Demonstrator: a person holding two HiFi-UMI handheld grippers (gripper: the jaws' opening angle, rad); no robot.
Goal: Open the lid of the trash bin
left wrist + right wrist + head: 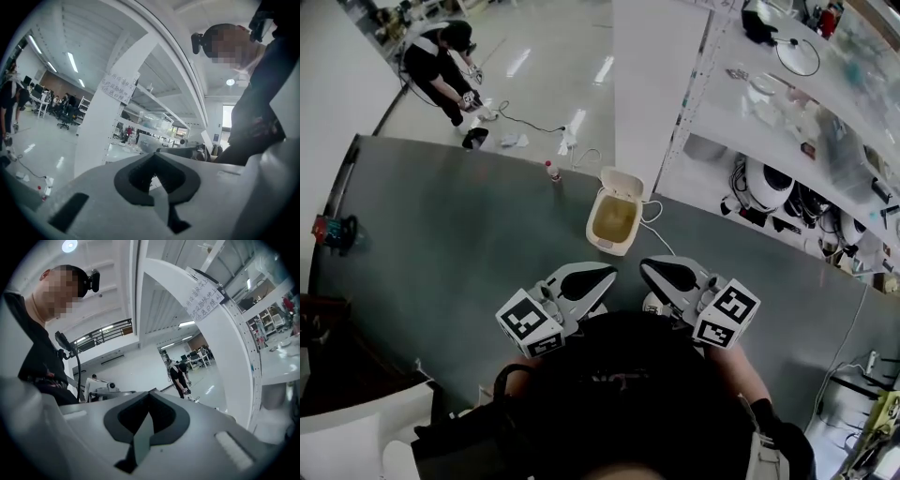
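A small cream trash bin point(613, 225) stands on the grey floor mat point(459, 253), its lid point(622, 182) tipped up at the back and a yellowish inside showing. My left gripper point(610, 273) and right gripper point(646, 265) are held high and level, close to my head, well above and on the near side of the bin. Neither touches it. Both have their jaws together with nothing between them. The left gripper view looks past the left gripper point(153, 156) at a white pillar and shelves; the right gripper view looks past the right gripper point(149, 393) across the hall. The bin appears in neither.
A small bottle point(551, 171) and a white cable point(581, 155) lie behind the bin. White shelves point(787, 112) with appliances run along the right. A person point(441, 61) crouches at the far left. A white chair point(356, 436) stands at the near left.
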